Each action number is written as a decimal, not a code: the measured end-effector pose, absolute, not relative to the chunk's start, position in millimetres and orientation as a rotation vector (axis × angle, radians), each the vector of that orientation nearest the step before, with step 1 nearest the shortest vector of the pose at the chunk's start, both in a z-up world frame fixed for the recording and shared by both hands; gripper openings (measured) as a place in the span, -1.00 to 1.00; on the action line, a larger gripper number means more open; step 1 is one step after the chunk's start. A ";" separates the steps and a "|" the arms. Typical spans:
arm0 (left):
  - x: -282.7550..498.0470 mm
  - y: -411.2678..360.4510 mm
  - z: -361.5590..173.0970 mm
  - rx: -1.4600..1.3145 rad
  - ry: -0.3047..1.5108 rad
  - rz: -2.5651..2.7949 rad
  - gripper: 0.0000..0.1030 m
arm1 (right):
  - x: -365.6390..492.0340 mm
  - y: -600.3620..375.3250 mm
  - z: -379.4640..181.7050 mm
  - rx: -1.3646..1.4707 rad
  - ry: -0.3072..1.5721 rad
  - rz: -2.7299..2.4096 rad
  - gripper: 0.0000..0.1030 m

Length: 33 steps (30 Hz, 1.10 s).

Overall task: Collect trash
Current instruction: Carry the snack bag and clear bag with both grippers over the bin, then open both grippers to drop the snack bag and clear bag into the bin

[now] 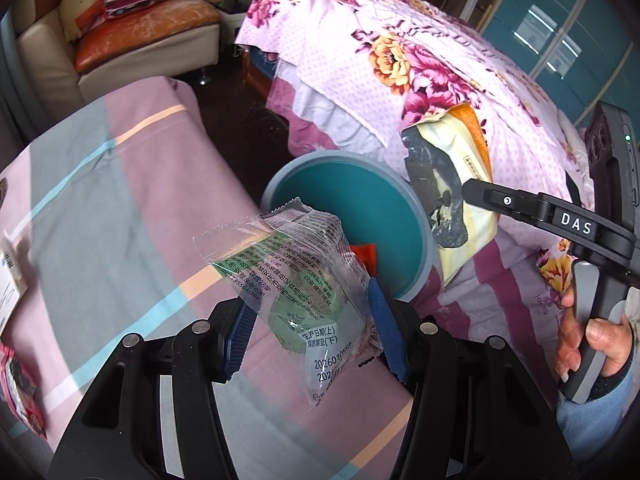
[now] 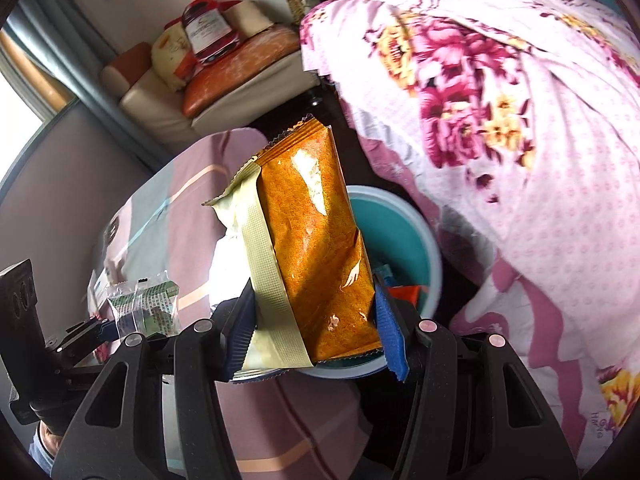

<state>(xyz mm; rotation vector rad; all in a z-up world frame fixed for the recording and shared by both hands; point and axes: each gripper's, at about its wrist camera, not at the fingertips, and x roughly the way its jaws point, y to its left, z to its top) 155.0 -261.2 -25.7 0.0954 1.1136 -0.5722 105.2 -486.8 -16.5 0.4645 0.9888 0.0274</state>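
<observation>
My left gripper (image 1: 314,328) is shut on a clear and green snack wrapper (image 1: 296,276), held just in front of the teal trash bin (image 1: 372,204). The wrapper also shows in the right wrist view (image 2: 146,306). My right gripper (image 2: 316,332) is shut on an orange and cream snack bag (image 2: 316,248), held above the near rim of the bin (image 2: 400,236). In the left wrist view that bag (image 1: 452,184) hangs at the bin's right edge, pinched by the right gripper (image 1: 472,192). Orange trash (image 1: 366,254) lies inside the bin.
A striped pink and grey bed (image 1: 120,208) lies to the left, with a red packet (image 1: 22,392) and a white card (image 1: 8,284) on it. A floral quilt (image 1: 420,60) is piled to the right. A sofa (image 1: 132,36) stands at the back.
</observation>
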 end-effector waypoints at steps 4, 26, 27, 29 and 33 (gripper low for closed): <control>162.0 -280.6 -30.4 0.109 1.126 -0.593 0.10 | 107.6 -506.3 -18.5 0.473 0.987 0.005 0.01; 192.8 -314.6 -66.7 0.133 1.187 -0.598 0.65 | 127.7 -517.2 -34.8 0.481 1.018 -0.037 0.02; 192.9 -313.8 -67.3 0.134 1.188 -0.595 0.66 | 128.3 -516.5 -35.0 0.478 1.020 -0.038 0.02; 193.4 -311.3 -69.5 0.127 1.199 -0.590 0.66 | 130.5 -515.1 -35.8 0.472 1.025 -0.039 0.02; 191.8 -302.4 -71.6 0.100 1.211 -0.581 0.70 | 134.5 -511.2 -37.8 0.465 1.035 -0.037 0.02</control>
